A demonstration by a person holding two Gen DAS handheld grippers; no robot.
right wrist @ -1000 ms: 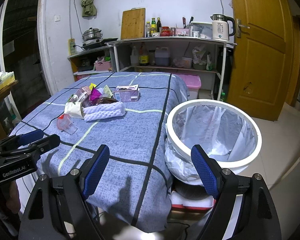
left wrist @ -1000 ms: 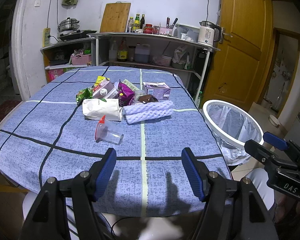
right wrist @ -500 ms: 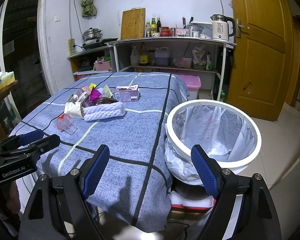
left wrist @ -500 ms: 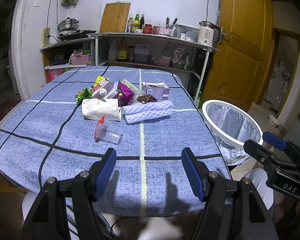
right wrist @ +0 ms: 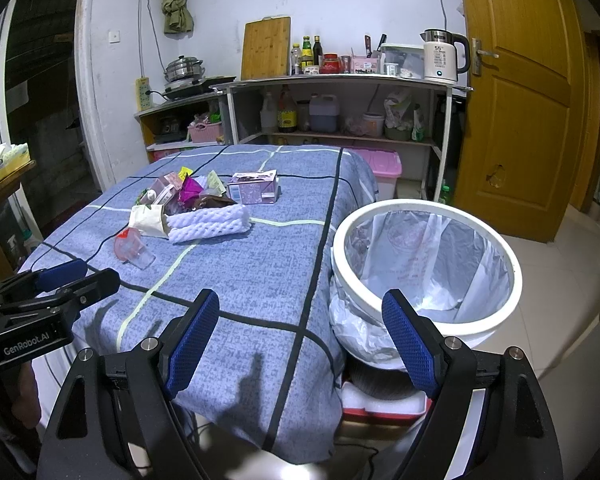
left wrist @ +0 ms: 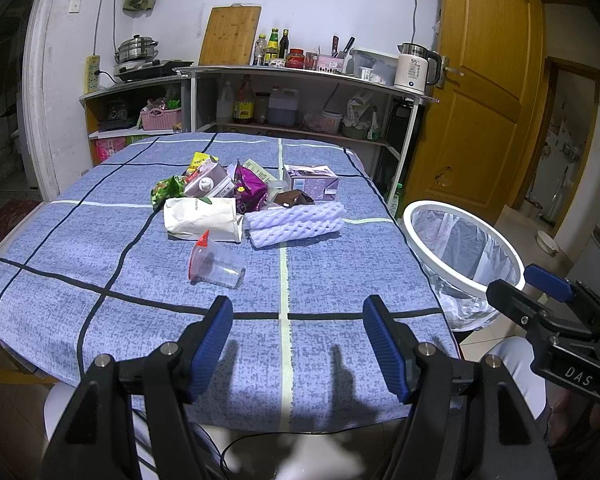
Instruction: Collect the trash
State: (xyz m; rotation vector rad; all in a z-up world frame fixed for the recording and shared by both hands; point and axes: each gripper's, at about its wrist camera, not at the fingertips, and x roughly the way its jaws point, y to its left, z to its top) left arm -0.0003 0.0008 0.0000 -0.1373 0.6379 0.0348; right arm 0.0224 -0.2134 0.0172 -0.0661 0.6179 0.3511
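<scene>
Hovering over the near edge of the table (left wrist: 100, 264), the left gripper (left wrist: 298, 340) points forward and a bit down, and its jaws stand wide apart with nothing between them. The right gripper (right wrist: 300, 338) sits to the right of it, over the table's right corner and the bin (right wrist: 426, 322). It tilts down the same way, and its jaws are wide apart and empty too. Both grippers have black arms and blue fingers (left wrist: 214, 346) with a bumpy, dotted skin.

The trash lies in a heap near the middle of the table, well apart from both grippers. Closest is a clear plastic cup (left wrist: 220, 270) lying on its side, with a red bit at its left end. Behind it lies a flat white paper bag (left wrist: 202, 218). Just right of the bag is a soft white foam net (left wrist: 296, 224), rolled up and full of little holes. Farther back are a shiny purple wrapper (left wrist: 250, 188), a green wrapper (left wrist: 168, 190), a dark carton (left wrist: 210, 184) and a pale purple box (left wrist: 312, 182).

The table wears a blue cloth (right wrist: 236, 272) with dark and pale lines that make big squares.

The bin is round with a white rim. A thin, crinkly clear bag (right wrist: 452, 248) lines it. It stands just beside the table's right edge.
</scene>
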